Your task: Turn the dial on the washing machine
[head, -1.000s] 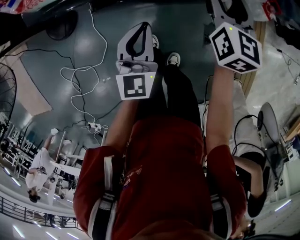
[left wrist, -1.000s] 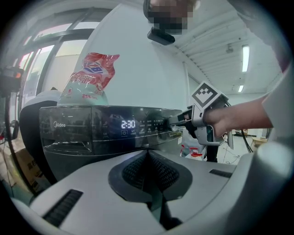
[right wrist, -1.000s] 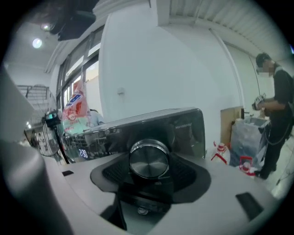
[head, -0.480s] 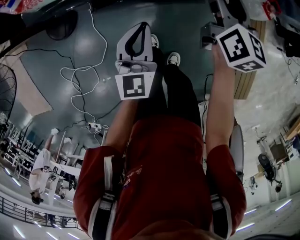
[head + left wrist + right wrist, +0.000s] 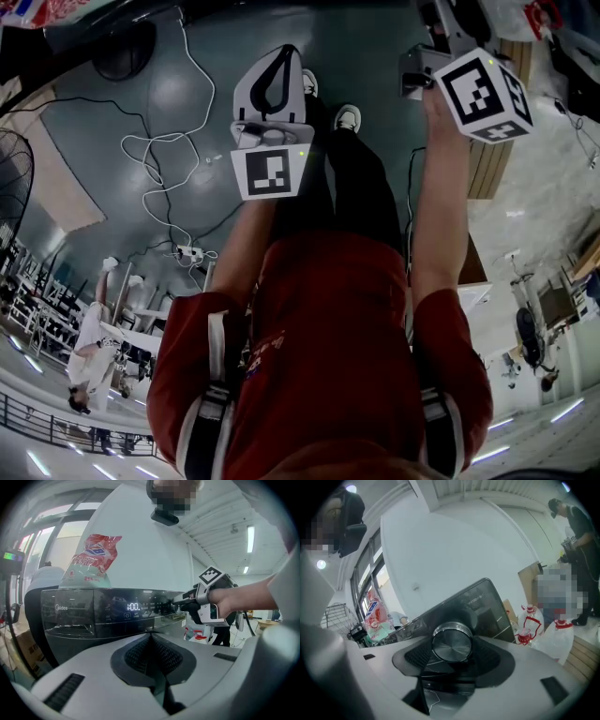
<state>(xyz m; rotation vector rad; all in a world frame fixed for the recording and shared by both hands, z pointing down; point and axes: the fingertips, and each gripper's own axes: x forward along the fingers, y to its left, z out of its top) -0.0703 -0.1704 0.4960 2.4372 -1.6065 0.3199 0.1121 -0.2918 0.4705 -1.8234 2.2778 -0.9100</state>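
The washing machine's dark control panel fills the left gripper view, its display lit. The silver round dial stands out from the panel in the right gripper view. My right gripper is shut on the dial, one black pad on each side of it. From the left gripper view my right gripper meets the panel's right end, a hand behind it. My left gripper hangs back from the panel, shut with nothing in it. The head view shows the left gripper and the right gripper held out ahead of the person's red top.
A red and white bag lies on top of the machine. Clear bottles with red caps stand to the machine's right, with a person beyond them. White cables, a power strip and a wooden crate lie on the floor.
The right gripper's marker cube has rolled and shifted a little to the right since a second ago, with its grip unchanged. The left gripper has stayed put.
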